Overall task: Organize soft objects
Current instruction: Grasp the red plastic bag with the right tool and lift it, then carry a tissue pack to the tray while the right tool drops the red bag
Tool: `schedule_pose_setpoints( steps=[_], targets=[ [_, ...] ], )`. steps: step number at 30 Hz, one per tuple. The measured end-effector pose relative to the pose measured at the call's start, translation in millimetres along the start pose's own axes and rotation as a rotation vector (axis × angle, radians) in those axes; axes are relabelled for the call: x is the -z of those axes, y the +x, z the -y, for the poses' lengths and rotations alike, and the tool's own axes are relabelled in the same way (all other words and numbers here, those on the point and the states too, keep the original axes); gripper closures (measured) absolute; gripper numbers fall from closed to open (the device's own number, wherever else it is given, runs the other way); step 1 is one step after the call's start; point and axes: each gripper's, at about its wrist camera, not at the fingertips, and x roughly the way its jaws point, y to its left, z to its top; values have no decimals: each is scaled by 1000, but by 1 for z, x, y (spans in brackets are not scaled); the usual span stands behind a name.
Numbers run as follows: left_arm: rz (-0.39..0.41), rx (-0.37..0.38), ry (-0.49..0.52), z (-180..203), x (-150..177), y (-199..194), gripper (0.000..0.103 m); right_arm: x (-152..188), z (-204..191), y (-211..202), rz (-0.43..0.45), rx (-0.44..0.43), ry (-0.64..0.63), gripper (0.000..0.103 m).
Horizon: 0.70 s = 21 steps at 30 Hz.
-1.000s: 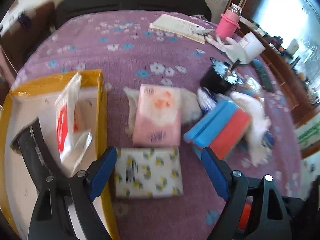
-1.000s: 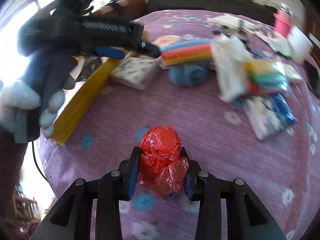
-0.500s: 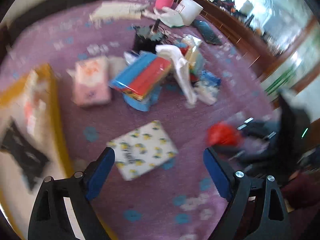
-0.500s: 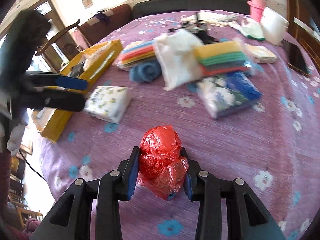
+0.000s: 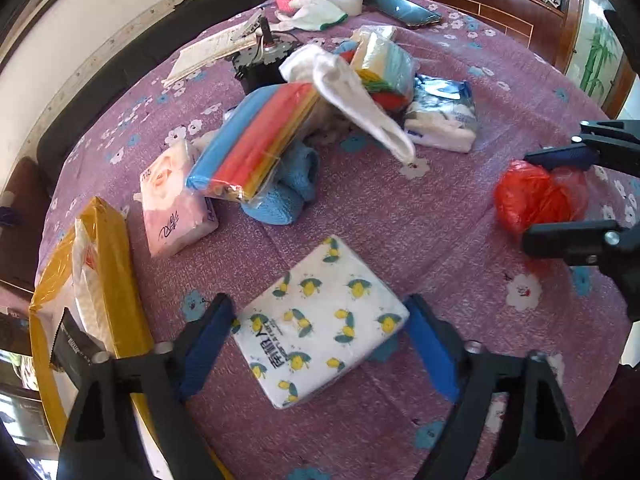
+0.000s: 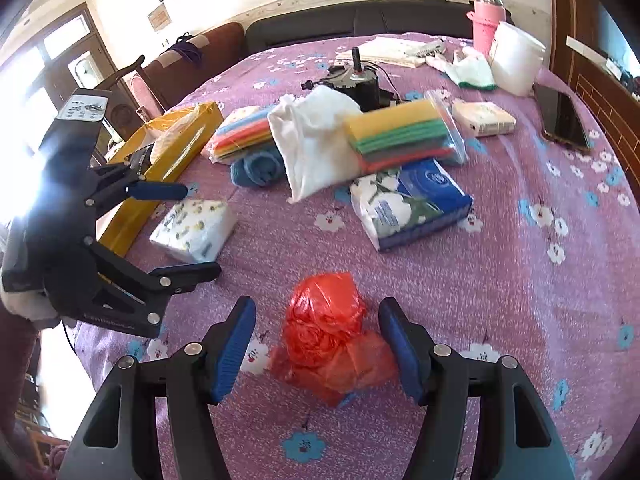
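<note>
A crumpled red plastic bag (image 6: 334, 336) lies on the purple flowered cloth between the open jaws of my right gripper (image 6: 318, 346), not touched by them; it also shows in the left wrist view (image 5: 532, 196). My left gripper (image 5: 320, 350) is open around a white tissue pack with yellow lemons (image 5: 318, 328), also seen from the right wrist (image 6: 194, 228). A pink tissue pack (image 5: 172, 200), a pack of coloured cloths (image 5: 256, 140), a blue towel (image 5: 284, 196), a white cloth (image 5: 352, 96) and a blue-white tissue pack (image 5: 442, 116) lie in a heap beyond.
A yellow box (image 5: 104, 264) with a plastic bag inside stands at the left edge. A black motor (image 6: 356, 80), papers (image 6: 388, 50), a pink bottle (image 6: 486, 20), a white tub (image 6: 516, 60) and a phone (image 6: 564, 116) sit at the far side.
My right gripper has opened and let go of the red bag, which now rests on the cloth. My left gripper has swung toward the lemon tissue pack and now straddles it.
</note>
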Motion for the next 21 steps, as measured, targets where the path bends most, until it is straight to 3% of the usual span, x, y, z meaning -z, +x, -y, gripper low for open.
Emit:
schedule_pose_setpoints(
  steps=[1, 2, 4, 6, 10, 14, 19, 21],
  targets=[
    [8, 2, -5, 1, -2, -2, 30, 1, -2, 1, -3, 7, -8, 35],
    [20, 10, -16, 1, -1, -7, 40, 1, -4, 2, -8, 18, -18, 43],
    [52, 31, -49, 0, 1, -21, 55, 4, -8, 5, -28, 38, -37, 66],
    [96, 74, -114, -9, 5, -40, 68, 5, -9, 1, -17, 34, -35, 66],
    [165, 159, -236, -36, 20, -69, 78, -1, -15, -9, 24, 36, -33, 67],
    [207, 215, -341, -63, 38, -84, 79, -11, -27, -16, 53, 33, -60, 67],
    [207, 233, -338, -60, 44, -74, 76, -11, -41, -11, 40, 20, -79, 66],
    [191, 222, -319, -53, 43, -67, 54, -8, -44, -10, 34, 20, -85, 66]
  ],
)
